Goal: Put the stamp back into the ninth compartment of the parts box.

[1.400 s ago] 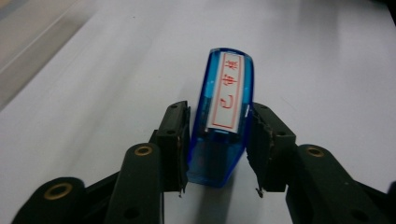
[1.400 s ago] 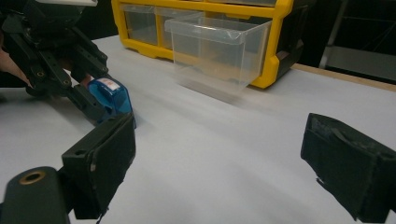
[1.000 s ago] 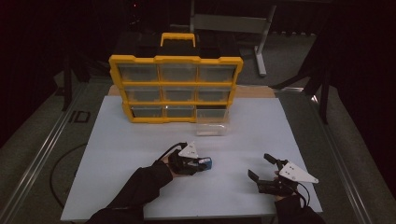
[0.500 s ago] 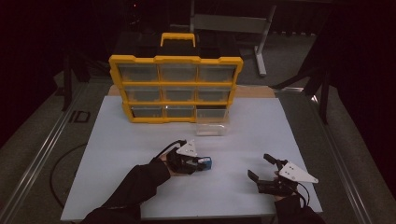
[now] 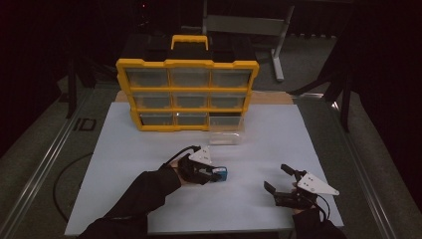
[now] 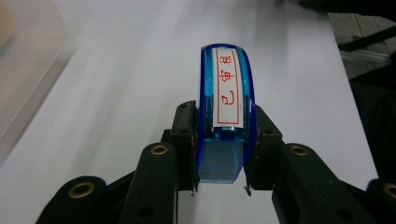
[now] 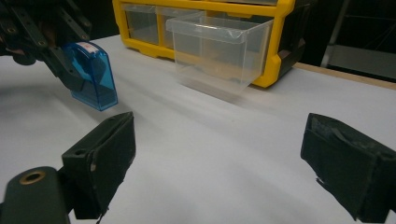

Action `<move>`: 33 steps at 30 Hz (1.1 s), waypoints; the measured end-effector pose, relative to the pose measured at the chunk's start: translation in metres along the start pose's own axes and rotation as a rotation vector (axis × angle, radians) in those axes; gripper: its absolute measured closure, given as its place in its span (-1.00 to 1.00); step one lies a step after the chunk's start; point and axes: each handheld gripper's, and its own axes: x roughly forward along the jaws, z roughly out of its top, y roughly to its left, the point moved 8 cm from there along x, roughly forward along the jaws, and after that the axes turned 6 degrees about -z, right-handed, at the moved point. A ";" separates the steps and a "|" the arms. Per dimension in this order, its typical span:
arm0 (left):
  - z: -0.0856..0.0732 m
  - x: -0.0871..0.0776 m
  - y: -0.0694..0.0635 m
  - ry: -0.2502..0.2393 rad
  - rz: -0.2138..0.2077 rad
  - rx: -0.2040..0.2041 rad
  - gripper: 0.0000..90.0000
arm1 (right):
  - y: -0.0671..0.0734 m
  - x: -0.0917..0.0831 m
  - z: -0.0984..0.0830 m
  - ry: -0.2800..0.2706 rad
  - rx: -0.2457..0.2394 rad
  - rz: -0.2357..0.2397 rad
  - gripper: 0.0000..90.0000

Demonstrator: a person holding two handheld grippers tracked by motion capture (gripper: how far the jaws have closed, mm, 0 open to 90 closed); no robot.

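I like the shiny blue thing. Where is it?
The blue stamp sits clamped in the left gripper, left of the middle of the white table, in front of the yellow drawer cabinet.

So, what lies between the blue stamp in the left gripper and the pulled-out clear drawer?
Nothing: in the high view, only bare white table separates the blue stamp from the clear drawer.

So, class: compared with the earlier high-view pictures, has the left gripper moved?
Yes, slightly. The left gripper, shut on the blue stamp, has edged toward the yellow drawer cabinet; the clear drawer has stayed put.
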 end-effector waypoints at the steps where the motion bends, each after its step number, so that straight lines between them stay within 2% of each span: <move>1: 0.000 0.000 0.000 0.000 0.000 0.000 0.56 | 0.000 0.000 0.000 0.000 0.000 0.000 -0.77; 15: 0.025 -0.016 0.000 -0.008 -0.028 0.024 0.56 | 0.000 0.000 0.000 -0.001 0.001 0.000 -0.77; 33: 0.053 -0.035 0.003 -0.023 -0.030 0.057 0.56 | 0.001 0.000 0.000 0.002 -0.004 0.002 -0.77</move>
